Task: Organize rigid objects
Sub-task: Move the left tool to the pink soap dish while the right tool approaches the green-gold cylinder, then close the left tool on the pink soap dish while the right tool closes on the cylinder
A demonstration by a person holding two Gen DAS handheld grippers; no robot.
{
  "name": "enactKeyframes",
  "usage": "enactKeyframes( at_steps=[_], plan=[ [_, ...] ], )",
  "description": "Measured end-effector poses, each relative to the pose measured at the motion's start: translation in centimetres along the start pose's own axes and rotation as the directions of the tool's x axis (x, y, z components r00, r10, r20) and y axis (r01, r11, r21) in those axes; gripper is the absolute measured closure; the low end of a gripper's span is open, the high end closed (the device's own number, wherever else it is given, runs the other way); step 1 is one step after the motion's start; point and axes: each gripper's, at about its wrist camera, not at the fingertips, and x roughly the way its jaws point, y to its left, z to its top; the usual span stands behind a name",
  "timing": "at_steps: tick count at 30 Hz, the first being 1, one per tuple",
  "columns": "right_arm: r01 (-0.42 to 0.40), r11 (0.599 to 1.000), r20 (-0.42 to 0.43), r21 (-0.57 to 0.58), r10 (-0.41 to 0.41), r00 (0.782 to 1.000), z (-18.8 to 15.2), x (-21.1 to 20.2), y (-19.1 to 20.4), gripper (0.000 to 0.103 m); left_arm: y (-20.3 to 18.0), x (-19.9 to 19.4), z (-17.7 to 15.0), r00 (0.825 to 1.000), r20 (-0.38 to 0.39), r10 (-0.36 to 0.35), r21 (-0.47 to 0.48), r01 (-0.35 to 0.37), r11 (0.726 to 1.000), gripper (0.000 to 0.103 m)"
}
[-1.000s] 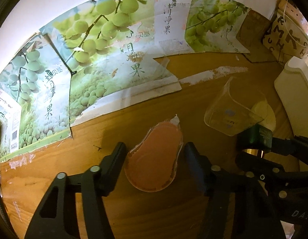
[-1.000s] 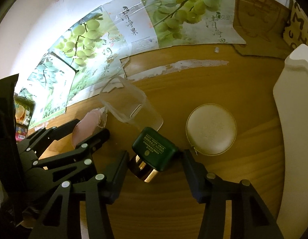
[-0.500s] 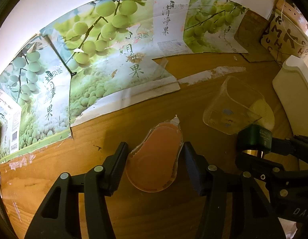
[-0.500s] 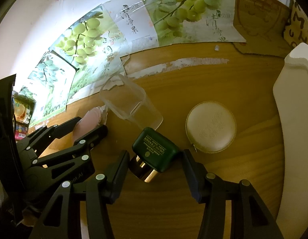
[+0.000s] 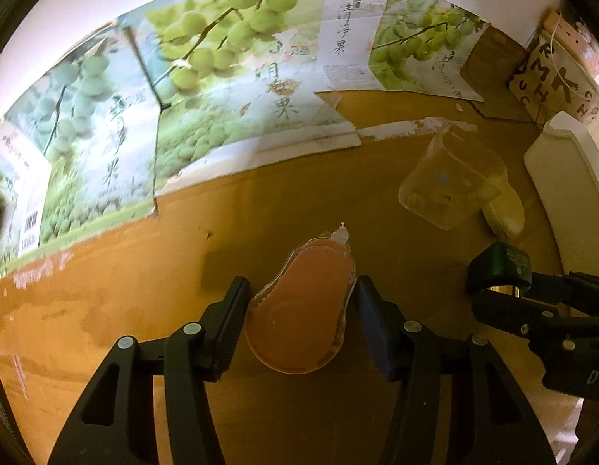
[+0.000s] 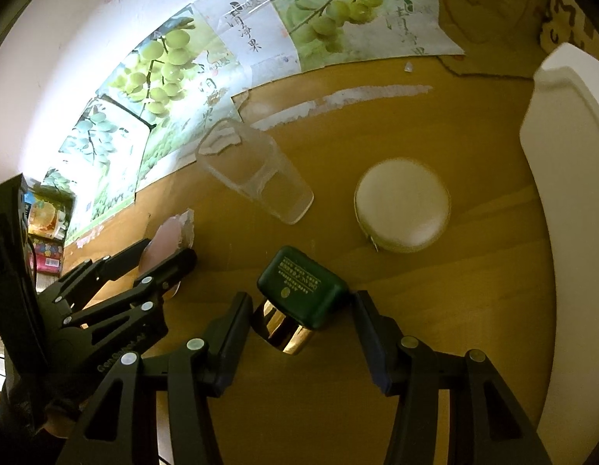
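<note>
A pink correction-tape dispenser [image 5: 301, 306] lies on the wooden table between the fingers of my left gripper [image 5: 299, 314]; the jaws sit against its sides. My right gripper [image 6: 299, 317] has its jaws around a dark green bottle with a gold cap [image 6: 299, 298], with small gaps on both sides. The bottle also shows in the left wrist view [image 5: 499, 267]. A clear plastic cup [image 6: 257, 172] lies on its side beyond it. A round cream case [image 6: 402, 203] lies to the right.
A white tray [image 6: 563, 178] runs along the right edge. Grape-print cardboard sheets [image 5: 222, 89] cover the back of the table. A lettered bag [image 5: 559, 73] stands at the far right corner.
Both grippers' jaws have narrowed slightly around their objects. The left gripper's view shifted a little, with motion blur now.
</note>
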Motion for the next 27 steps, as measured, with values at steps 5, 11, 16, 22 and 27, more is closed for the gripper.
enactKeyframes(
  at_steps=[5, 11, 16, 22, 27],
  plan=[
    [-0.001, 1.0, 0.0, -0.003, 0.001, 1.0, -1.5, -1.0, 0.4, 0.058, 0.3, -1.1, -1.6, 1.0, -0.006, -0.013, -0.018, 0.013, 1.0, 0.044],
    [0.0, 1.0, 0.014, -0.01, 0.0, 1.0, -3.0, -2.3, 0.9, 0.072, 0.3, -2.6, -3.8, 0.999, -0.012, -0.042, -0.053, 0.041, 0.998, 0.044],
    [0.005, 1.0, 0.002, -0.003, -0.005, 1.0, -4.6, -2.7, 1.2, 0.072, 0.4, -4.4, -5.7, 0.998, -0.006, -0.064, -0.073, 0.063, 0.995, 0.044],
    [-0.009, 1.0, -0.01, 0.021, 0.009, 1.0, -6.9, -3.0, 1.4, 0.072, 0.5, -6.5, -7.5, 0.997, 0.009, -0.079, -0.077, 0.08, 0.994, 0.044],
    [-0.013, 0.999, -0.02, 0.03, 0.014, 1.0, -8.3, -3.5, 1.6, 0.072, 0.5, -8.1, -9.1, 0.996, 0.021, -0.085, -0.091, 0.087, 0.992, 0.044]
  ],
)
